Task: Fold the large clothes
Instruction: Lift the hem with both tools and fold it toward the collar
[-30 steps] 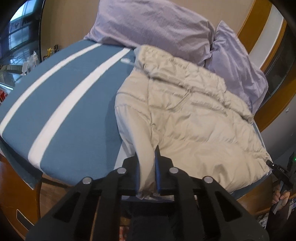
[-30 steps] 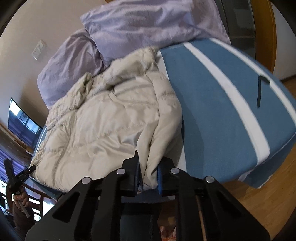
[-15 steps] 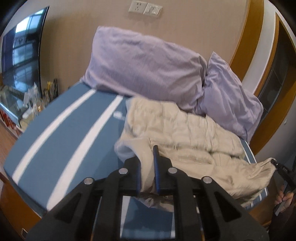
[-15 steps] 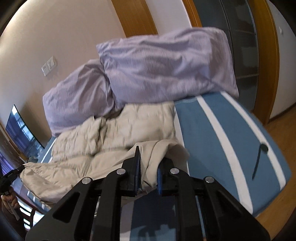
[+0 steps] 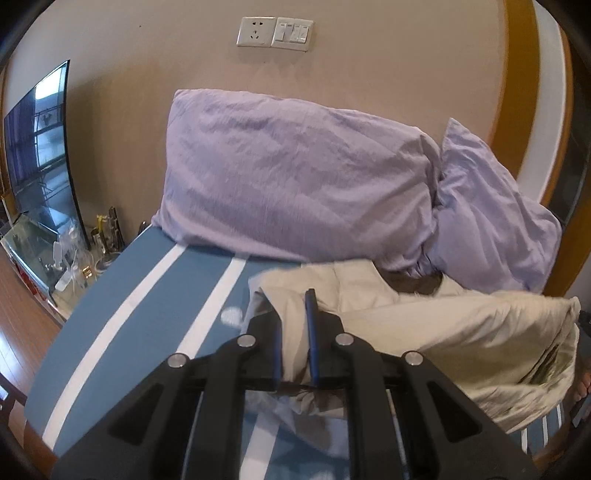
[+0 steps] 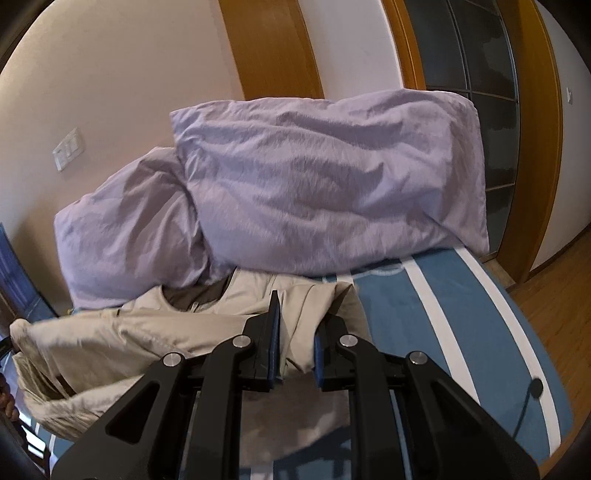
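Both my claws are clamped on the hem of the beige jacket, holding it up over the bed.

Nearest me, my left gripper point(image 5: 295, 332) pinches a fold of the beige jacket point(image 5: 461, 339) between its blue pads, and my right gripper point(image 6: 295, 332) bites the other corner of the same jacket point(image 6: 147, 339); neither claw has any slack between pad and cloth. The jacket hangs lifted between them, its far part lying on the blue bed cover point(image 5: 147, 314) with white stripes. Beyond it two lilac pillows point(image 5: 295, 184) lean against the wall. Only my left view shows the wall socket point(image 5: 275, 31), the screen point(image 5: 40, 155) and the cluttered side table point(image 5: 74, 266). Only my right view shows the wooden door frame point(image 6: 535, 147) with dark glass and a black cable point(image 6: 532, 395) lying on the cover.
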